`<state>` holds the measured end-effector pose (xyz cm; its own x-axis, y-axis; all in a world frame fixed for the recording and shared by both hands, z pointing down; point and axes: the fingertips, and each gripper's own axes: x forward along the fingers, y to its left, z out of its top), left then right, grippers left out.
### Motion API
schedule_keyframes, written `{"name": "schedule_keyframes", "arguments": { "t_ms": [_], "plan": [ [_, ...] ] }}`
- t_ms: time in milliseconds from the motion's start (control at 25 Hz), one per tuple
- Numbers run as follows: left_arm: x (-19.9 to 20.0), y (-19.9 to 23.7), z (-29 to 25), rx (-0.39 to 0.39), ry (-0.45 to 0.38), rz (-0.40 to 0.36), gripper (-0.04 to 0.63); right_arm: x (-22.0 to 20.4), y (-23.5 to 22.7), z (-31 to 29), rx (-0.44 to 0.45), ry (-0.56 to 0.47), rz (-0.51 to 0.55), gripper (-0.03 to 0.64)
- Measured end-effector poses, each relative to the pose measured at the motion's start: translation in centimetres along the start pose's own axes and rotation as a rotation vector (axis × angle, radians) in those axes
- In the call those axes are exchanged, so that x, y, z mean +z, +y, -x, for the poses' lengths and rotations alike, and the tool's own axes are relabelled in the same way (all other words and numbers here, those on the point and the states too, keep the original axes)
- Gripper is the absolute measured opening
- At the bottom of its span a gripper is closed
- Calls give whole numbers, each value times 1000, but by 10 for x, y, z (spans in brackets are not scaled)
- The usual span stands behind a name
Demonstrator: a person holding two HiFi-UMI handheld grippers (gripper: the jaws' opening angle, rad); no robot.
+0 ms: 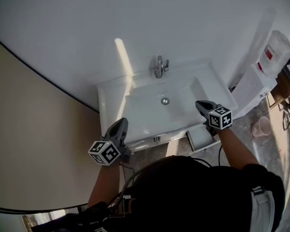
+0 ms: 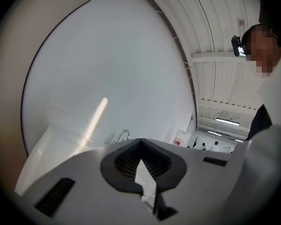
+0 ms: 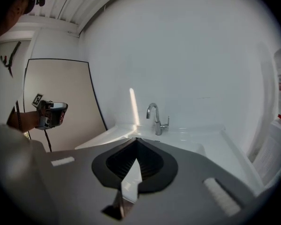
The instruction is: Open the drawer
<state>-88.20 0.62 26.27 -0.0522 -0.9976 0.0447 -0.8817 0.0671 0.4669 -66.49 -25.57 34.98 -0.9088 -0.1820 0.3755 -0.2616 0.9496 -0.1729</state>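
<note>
A white vanity (image 1: 108, 98) with a basin and a chrome faucet (image 1: 160, 66) stands against the white wall. At its lower right a small white drawer (image 1: 203, 138) is pulled out, its inside showing. My right gripper (image 1: 201, 104) hovers shut and empty over the basin's right edge, above the drawer. My left gripper (image 1: 122, 123) is at the vanity's front left corner, jaws together with nothing held. The right gripper view has the faucet (image 3: 155, 118) beyond the shut jaws (image 3: 136, 146) and the left gripper (image 3: 49, 114) at the far left. The left gripper (image 2: 140, 146) points level at the wall.
A white cabinet with a red-labelled water bottle (image 1: 275, 52) stands right of the vanity. A pink cup (image 1: 261, 127) sits on the floor near it. A beige curved panel (image 1: 34, 129) fills the left side. The person's body blocks the floor below the vanity.
</note>
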Motion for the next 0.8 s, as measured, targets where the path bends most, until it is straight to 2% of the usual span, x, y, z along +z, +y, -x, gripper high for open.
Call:
{"name": "schedule_keyframes", "arguments": {
  "t_ms": [280, 520, 800],
  "plan": [
    [43, 43, 38, 45, -6, -59, -9, 33, 30, -24, -14, -37, 5, 0],
    [76, 71, 60, 51, -15, -106, -9, 61, 49, -49, -24, -78, -8, 0],
    [104, 81, 64, 69, -19, -145, -9, 97, 63, -72, 5, -115, 21, 1]
  ]
}}
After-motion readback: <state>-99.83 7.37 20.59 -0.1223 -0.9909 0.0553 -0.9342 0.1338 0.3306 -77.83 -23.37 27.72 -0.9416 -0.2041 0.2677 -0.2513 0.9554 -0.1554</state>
